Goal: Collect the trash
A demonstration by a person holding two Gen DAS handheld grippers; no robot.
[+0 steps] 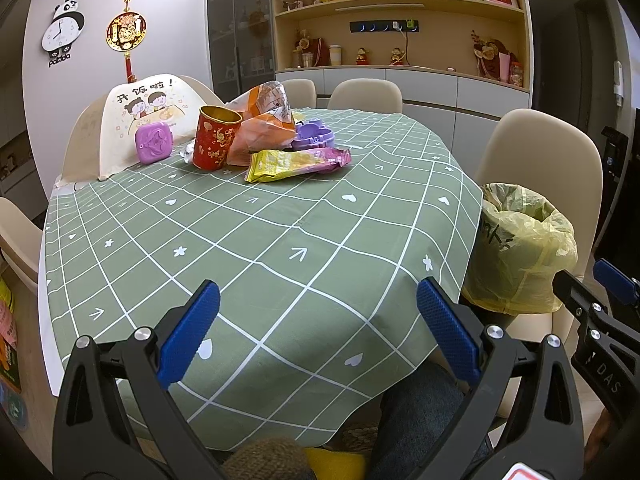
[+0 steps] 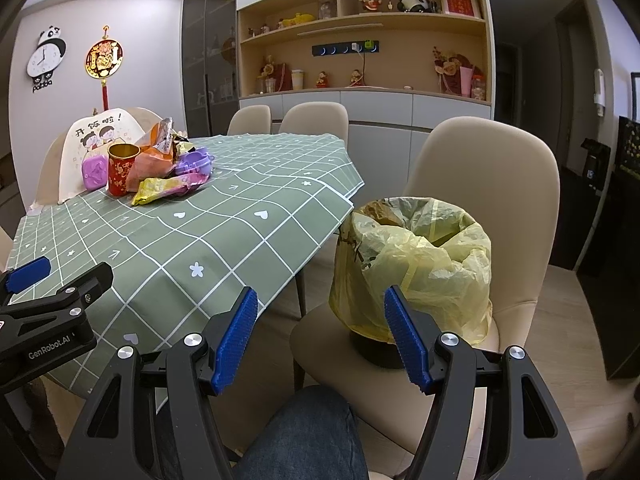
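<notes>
While both claws hang wide open over the near table edge, left gripper point(image 1: 318, 308) and right gripper point(image 2: 320, 316) hold nothing. Far left sit one red can point(image 1: 214, 138), one orange bag point(image 1: 264, 126), one yellow wrapper point(image 1: 296, 164); bin point(image 2: 416, 268) on the right chair point(image 2: 480, 184).

The panda clock point(image 1: 63, 32) on the wall reads "panda". The left gripper's point(image 2: 60, 280) body carries "GenRobot.AI", and the chair cover point(image 1: 148, 120) seems to say "开饭啦!".
</notes>
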